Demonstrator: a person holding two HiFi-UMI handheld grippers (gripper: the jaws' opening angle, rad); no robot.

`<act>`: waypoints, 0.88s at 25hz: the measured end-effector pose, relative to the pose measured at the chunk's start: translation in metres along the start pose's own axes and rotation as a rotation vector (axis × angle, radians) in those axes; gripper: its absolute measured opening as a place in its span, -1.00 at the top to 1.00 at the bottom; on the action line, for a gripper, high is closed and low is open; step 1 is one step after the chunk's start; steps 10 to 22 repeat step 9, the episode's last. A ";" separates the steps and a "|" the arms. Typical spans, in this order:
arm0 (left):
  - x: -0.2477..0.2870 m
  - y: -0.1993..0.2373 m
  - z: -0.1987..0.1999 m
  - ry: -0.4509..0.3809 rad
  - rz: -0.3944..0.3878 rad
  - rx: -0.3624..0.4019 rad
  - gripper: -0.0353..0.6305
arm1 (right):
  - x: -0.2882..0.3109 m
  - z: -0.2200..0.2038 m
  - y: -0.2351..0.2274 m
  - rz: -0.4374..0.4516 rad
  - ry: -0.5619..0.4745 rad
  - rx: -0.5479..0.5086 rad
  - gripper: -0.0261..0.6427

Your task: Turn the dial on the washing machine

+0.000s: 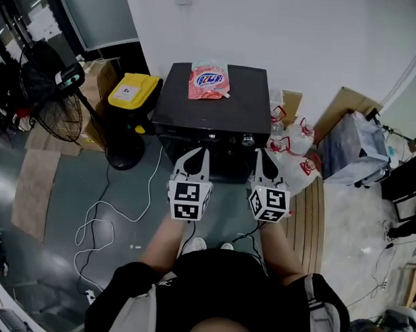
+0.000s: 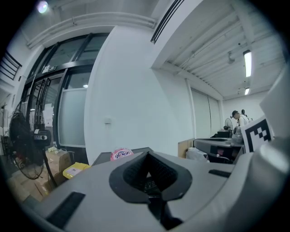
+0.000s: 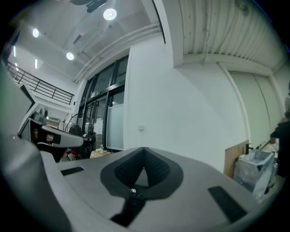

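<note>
well, left claw (image 1: 200, 153), right claw (image 1: 261, 157) closed — dial (image 1: 248, 139) tiny, indistinct

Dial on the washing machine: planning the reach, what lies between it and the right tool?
Nothing. The head view shows the right tool just short of the dial, with only the dark front of the washing machine in that gap.

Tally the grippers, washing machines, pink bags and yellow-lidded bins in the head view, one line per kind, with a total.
Grippers: 2, the left gripper and the right gripper
Washing machine: 1
Pink bag: 1
Yellow-lidded bin: 1
Total: 5
</note>
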State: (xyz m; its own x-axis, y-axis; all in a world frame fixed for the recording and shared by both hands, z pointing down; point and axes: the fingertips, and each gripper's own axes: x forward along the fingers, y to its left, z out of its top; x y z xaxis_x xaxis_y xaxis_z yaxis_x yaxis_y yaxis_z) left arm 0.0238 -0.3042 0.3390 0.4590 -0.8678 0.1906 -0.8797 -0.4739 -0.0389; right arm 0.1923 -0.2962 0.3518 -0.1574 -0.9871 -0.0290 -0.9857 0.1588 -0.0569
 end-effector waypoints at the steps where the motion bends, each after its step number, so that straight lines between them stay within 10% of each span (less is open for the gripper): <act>1: -0.001 0.000 0.000 -0.002 0.001 0.000 0.87 | -0.001 0.000 0.000 0.001 -0.001 0.000 0.92; 22: -0.011 0.004 -0.001 -0.017 0.014 0.002 0.87 | -0.008 -0.004 0.009 0.020 -0.007 0.007 0.92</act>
